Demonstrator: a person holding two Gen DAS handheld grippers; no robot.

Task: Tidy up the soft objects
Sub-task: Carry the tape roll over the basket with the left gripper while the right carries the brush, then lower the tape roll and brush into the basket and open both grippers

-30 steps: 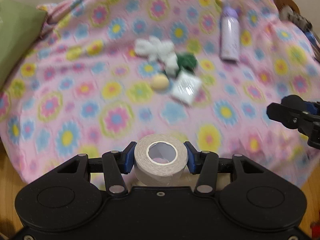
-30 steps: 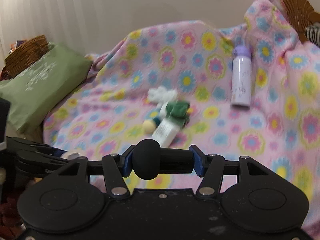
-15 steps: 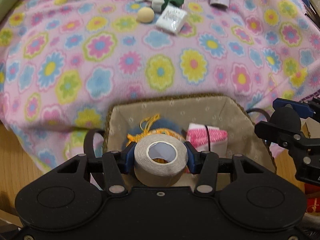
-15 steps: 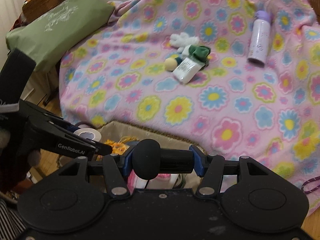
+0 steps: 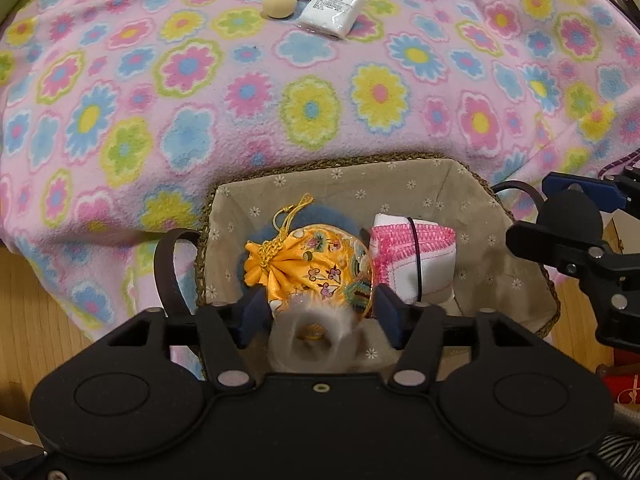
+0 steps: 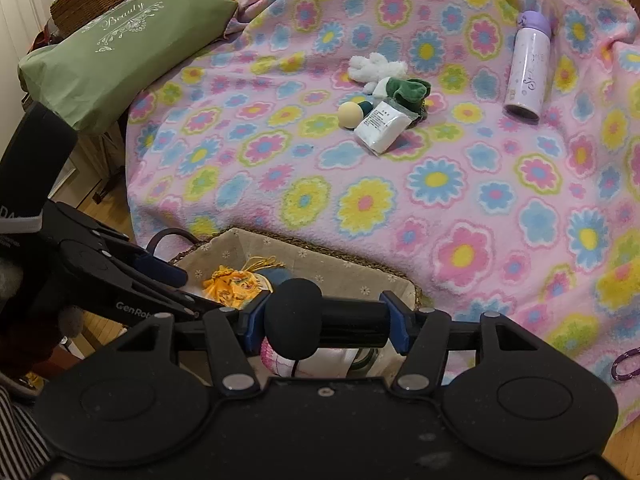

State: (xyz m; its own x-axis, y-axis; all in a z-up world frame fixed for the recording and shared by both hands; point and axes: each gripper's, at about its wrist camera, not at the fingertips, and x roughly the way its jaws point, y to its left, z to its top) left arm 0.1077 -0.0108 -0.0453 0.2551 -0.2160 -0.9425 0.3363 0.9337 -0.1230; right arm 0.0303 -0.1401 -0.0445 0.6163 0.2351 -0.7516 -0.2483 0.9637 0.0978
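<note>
While my left gripper (image 5: 316,316) jaws open, tape roll (image 5: 312,342) drops blurred between them toward basket (image 5: 352,184). Right gripper (image 6: 322,322) jaws easing apart around black foam-tipped cylinder (image 6: 316,320), over basket. Pouch (image 5: 312,264), pink cloth (image 5: 408,256) already in. Left on blanket (image 6: 460,208), twelve o'clock: plush (image 6: 378,68), ball (image 6: 350,114), packet (image 6: 382,126), bottle (image 6: 528,68). Nothing blocking.

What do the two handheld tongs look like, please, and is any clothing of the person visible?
Both tongs, the left tongs and the right tongs, have matte black bodies with two round raised discs, silver rivets on angular black linkages, and blue pads on the fingers. White "GenRob" lettering shows along the left one's side. Black-and-white striped fabric shows at the lower left of the right wrist view.
</note>
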